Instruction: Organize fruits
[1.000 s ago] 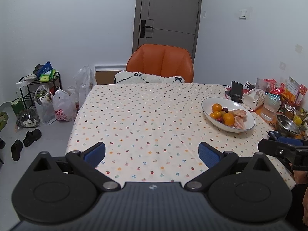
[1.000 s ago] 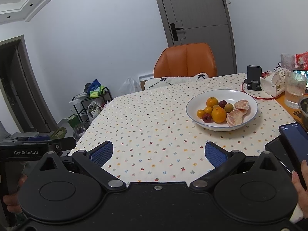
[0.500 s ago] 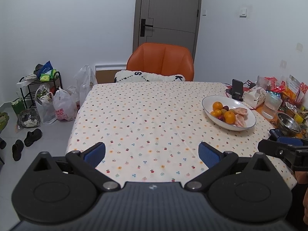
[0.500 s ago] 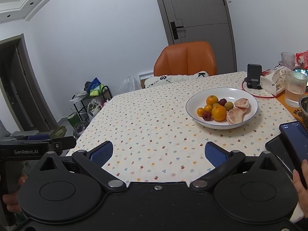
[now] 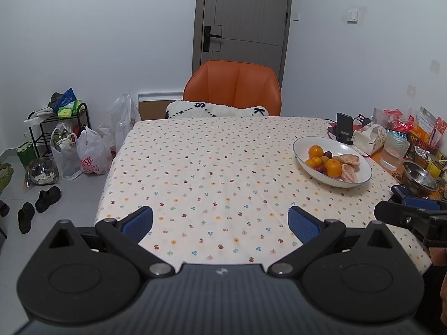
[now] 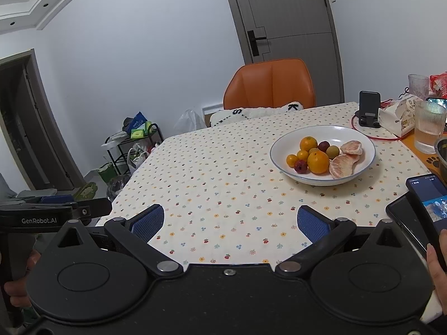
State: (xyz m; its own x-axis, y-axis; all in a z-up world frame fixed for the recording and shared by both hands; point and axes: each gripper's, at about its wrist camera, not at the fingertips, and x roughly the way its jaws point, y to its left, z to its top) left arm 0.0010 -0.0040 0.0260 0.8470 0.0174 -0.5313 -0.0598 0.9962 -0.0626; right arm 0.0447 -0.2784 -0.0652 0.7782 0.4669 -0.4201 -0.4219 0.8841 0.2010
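Note:
A white bowl (image 6: pixel 360 136) (image 5: pixel 360 180) on the right of the flowered tablecloth holds several fruits: oranges (image 6: pixel 318 162), small dark red fruits (image 6: pixel 300 166), a green one (image 6: pixel 333 151) and peeled pomelo pieces (image 6: pixel 343 166). My right gripper (image 6: pixel 232 222) hovers open over the table's near edge, well short of the bowl, with nothing between its blue pads. My left gripper (image 5: pixel 220 223) is also open and empty, over the near edge, left of the bowl. Each gripper shows at the side of the other's view.
An orange chair (image 5: pixel 233 92) with a cushion stands at the far side. At the right edge are a phone stand (image 6: pixel 368 109), tissue box (image 6: pixel 396 115), glass (image 6: pixel 428 127), metal bowl (image 5: pixel 419 174) and snack packets. A hand holds a phone (image 6: pixel 427 206). Bags and a rack (image 5: pixel 56 139) stand on the floor at left.
Both views have drifted slightly, with the bowl sitting a little lower in each frame. Both grippers stay open and empty.

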